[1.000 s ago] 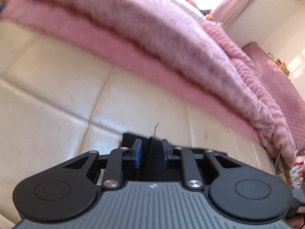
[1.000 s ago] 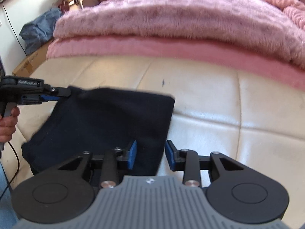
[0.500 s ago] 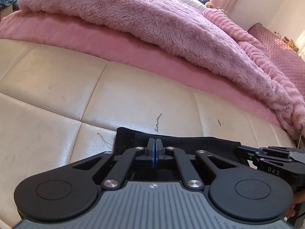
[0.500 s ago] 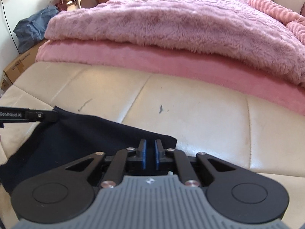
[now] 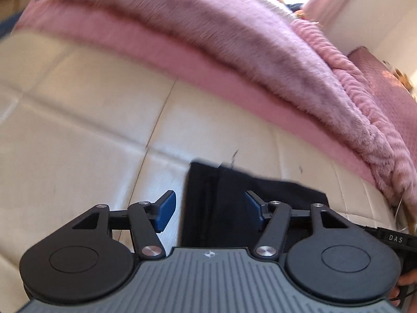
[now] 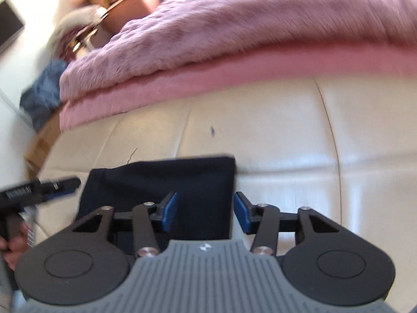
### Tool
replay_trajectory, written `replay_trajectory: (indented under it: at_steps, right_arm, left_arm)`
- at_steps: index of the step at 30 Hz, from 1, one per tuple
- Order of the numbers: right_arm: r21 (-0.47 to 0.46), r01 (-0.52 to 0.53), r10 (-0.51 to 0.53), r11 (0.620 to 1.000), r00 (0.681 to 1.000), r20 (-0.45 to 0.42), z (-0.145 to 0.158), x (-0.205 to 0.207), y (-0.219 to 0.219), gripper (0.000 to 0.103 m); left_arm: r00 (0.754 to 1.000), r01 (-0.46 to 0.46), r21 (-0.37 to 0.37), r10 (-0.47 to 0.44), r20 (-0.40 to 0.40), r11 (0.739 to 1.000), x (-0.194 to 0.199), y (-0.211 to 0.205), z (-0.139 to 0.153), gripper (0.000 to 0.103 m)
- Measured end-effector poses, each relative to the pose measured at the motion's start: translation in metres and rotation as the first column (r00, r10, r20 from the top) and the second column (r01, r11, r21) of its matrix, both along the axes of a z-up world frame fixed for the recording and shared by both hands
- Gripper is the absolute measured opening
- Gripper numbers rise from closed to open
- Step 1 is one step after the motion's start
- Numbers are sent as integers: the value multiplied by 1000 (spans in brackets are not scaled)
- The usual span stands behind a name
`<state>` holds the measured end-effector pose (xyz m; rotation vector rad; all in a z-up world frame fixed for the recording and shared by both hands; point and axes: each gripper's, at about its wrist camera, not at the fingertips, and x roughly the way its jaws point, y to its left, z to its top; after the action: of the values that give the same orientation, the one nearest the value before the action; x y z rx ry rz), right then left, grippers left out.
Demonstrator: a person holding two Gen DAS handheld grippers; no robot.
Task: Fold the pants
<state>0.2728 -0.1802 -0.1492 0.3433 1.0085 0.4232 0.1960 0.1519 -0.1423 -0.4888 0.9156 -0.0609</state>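
The dark navy pants (image 5: 224, 198) lie folded flat on the cream leather surface (image 5: 91, 120). My left gripper (image 5: 210, 210) is open, its blue pads either side of the pants' left edge, holding nothing. In the right wrist view the pants (image 6: 161, 180) are a neat rectangle. My right gripper (image 6: 206, 211) is open over their right edge, empty. The left gripper also shows at the left of the right wrist view (image 6: 66, 185); the right gripper's body shows at the right edge of the left wrist view (image 5: 391, 237).
A fluffy mauve blanket (image 5: 208, 26) over a pink blanket (image 5: 156, 44) lies along the far side of the cream surface. A blue cloth heap (image 6: 44, 88) and a cardboard box (image 6: 39, 143) sit at the far left.
Both grippers were shut on the pants' edges half a second ago and have opened, letting go. Both have drawn back a little; the pants stay flat.
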Motion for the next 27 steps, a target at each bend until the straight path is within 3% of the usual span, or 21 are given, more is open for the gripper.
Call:
replay_trajectory:
  at_steps: [7,17,27]
  right_arm:
    - [126,67,-51,990,990,-129,-25,-10,-15,44]
    - [148,46,-25,988,990,-142,-29,-10,-10,43]
    - [161,53,-26,986,986,-164,-33,-8,-13,20]
  left_arm:
    - [998,-5,-59,1,-56,998,-5,-4,-19,71]
    - [998,12,-47,-15,-62,999,-6,-7,-20,74]
    - [997,15,-55,-19,-77,998,-5,-7,-21,72]
